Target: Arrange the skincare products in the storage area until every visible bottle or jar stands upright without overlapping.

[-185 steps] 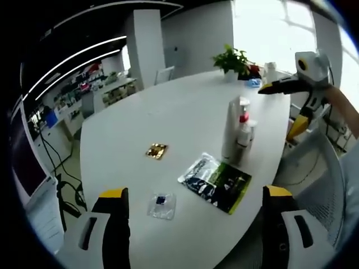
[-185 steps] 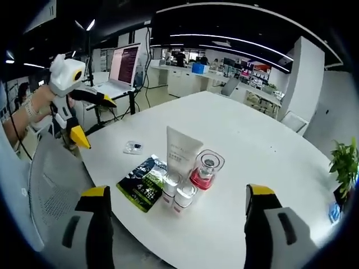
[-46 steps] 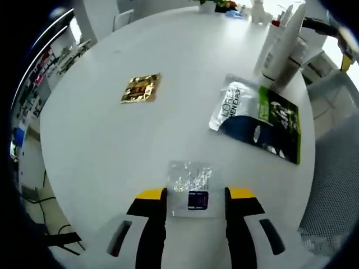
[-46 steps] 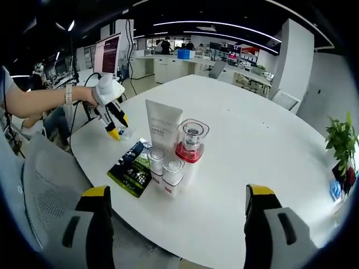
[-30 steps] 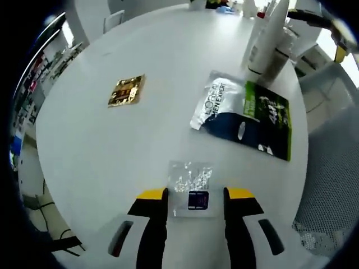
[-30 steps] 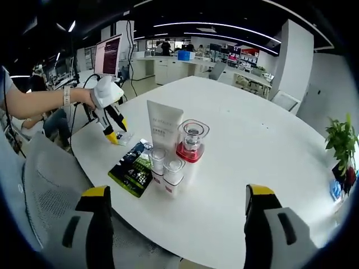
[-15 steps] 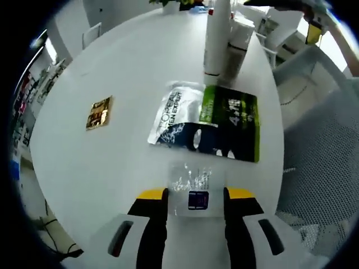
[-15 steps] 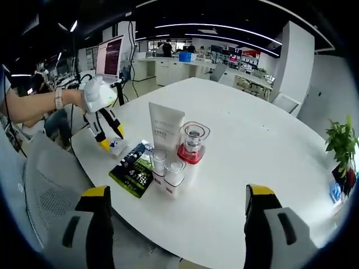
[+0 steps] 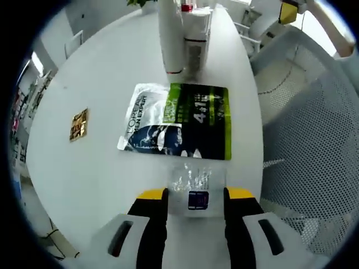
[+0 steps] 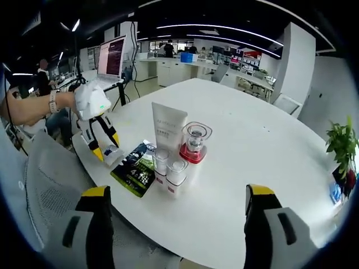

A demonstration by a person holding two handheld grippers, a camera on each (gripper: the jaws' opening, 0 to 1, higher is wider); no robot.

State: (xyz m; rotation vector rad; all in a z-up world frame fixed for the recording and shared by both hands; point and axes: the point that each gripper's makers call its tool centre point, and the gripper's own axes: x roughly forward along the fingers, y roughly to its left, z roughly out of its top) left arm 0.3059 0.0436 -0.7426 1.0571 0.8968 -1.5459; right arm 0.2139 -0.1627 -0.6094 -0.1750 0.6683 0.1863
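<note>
On the white desk (image 9: 101, 168), between the jaws of the left gripper (image 9: 190, 196), sits a small clear packet (image 9: 192, 188), and the jaws are closed on it. Just beyond lies a flat dark and green sachet (image 9: 179, 120), and a gold packet (image 9: 78, 124) lies well apart. Behind the sachet stand a white tube (image 10: 168, 131), a red-based bottle (image 10: 196, 143) and two small bottles (image 10: 170, 171), all upright and touching. The right gripper (image 10: 174, 224) hangs wide open above the desk edge.

Standing upright together beside the green sachet (image 10: 134, 170): white tube (image 10: 168, 133), red-based clear-capped bottle (image 10: 194, 144), two small white bottles (image 10: 169, 172), touching.
</note>
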